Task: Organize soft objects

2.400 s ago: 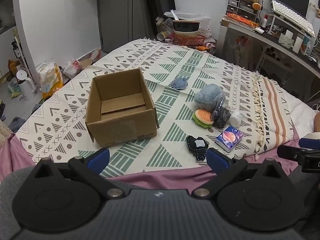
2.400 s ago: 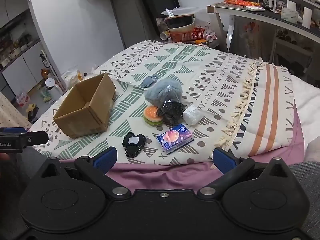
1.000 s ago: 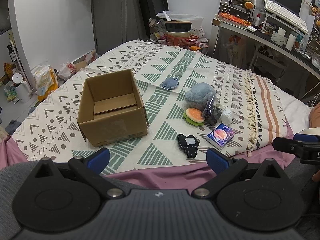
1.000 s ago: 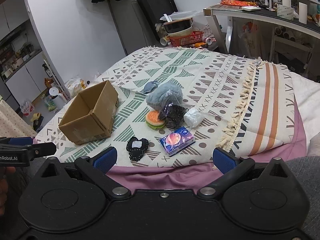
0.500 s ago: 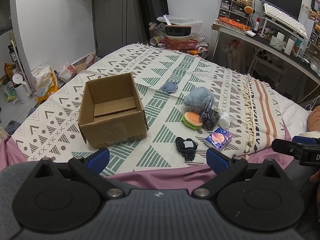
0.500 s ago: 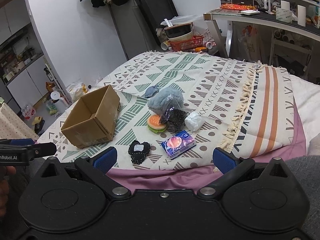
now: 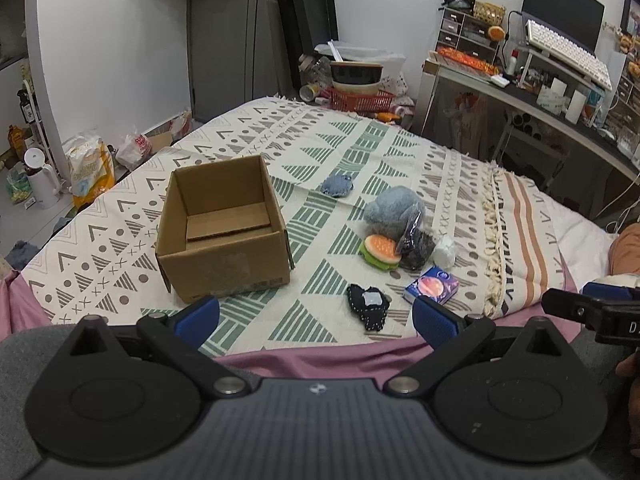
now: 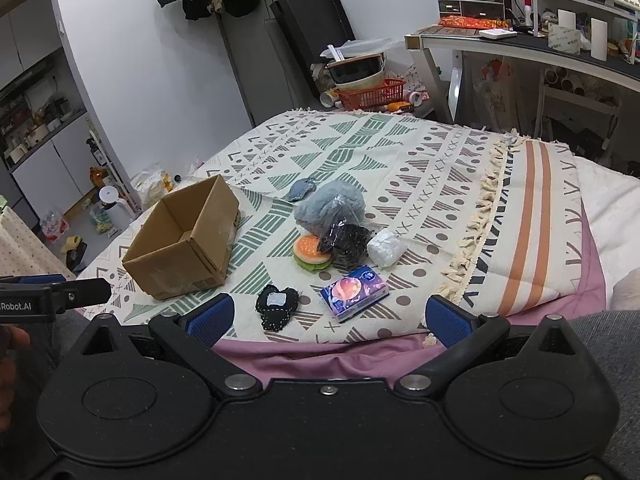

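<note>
Both our views have drawn back from the bed (image 7: 360, 152); fingers wide apart, empty, box (image 7: 224, 236) unfilled, so we judge the black toy (image 8: 277, 306) next.

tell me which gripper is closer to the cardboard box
Left. The left gripper sits just in front of the cardboard box; the right gripper is off to the box's right, before the toys.

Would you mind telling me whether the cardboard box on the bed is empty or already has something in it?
Empty. The left wrist view looks into the open cardboard box and shows only its bare brown floor and inner flap; the soft items lie outside on the blanket.
</note>
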The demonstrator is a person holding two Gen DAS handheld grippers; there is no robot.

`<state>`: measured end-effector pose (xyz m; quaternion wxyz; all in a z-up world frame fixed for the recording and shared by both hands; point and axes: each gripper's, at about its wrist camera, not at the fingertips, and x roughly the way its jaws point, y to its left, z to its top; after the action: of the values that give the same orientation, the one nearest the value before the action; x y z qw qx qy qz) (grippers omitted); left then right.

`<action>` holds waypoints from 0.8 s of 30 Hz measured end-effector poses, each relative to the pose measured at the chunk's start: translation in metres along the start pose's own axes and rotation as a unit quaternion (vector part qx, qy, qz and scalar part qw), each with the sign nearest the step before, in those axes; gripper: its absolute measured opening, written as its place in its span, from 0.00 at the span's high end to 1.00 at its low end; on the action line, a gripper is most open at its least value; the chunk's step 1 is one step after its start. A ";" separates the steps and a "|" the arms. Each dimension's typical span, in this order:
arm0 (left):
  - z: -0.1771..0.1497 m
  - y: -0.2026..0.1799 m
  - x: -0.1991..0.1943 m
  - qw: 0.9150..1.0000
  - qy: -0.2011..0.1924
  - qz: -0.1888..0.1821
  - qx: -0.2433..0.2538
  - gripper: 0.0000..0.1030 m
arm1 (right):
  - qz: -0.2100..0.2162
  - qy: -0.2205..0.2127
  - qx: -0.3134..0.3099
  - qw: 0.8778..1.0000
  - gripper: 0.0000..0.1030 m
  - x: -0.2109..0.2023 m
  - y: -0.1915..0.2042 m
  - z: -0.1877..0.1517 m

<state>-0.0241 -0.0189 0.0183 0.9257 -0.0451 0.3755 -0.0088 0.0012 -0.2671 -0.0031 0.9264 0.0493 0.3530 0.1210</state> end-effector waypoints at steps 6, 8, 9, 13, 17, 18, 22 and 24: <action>0.001 -0.001 0.002 1.000 -0.015 -0.018 -0.003 0.01 | -0.004 -0.008 0.000 1.000 0.00 -0.002 0.002 0.005; 0.002 -0.002 0.005 1.000 -0.017 -0.024 -0.005 0.01 | -0.006 -0.008 0.002 1.000 0.00 -0.001 0.003 0.009; 0.003 -0.002 0.008 0.999 -0.017 -0.027 -0.006 0.01 | -0.006 -0.006 0.003 1.000 0.00 0.000 0.003 0.011; 0.009 -0.004 0.020 0.999 -0.013 -0.035 -0.016 0.03 | -0.005 -0.006 0.007 1.000 0.00 0.003 0.005 0.018; 0.011 -0.008 0.028 0.999 -0.015 -0.041 -0.020 0.03 | -0.006 -0.003 -0.001 1.000 0.00 0.012 0.008 0.026; 0.012 -0.010 0.031 0.999 -0.014 -0.044 -0.018 0.03 | -0.006 0.001 -0.001 1.000 0.00 0.016 0.009 0.028; 0.015 -0.014 0.040 0.999 -0.011 -0.045 -0.007 0.04 | -0.002 0.006 0.009 1.000 0.00 0.026 0.007 0.037; 0.015 -0.015 0.045 0.999 -0.006 -0.046 -0.010 0.04 | 0.003 0.008 0.010 1.000 0.00 0.031 0.006 0.041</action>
<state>0.0193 -0.0344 -0.0008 0.9262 -0.0716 0.3671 -0.0473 0.0498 -0.2531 0.0084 0.9226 0.0592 0.3617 0.1208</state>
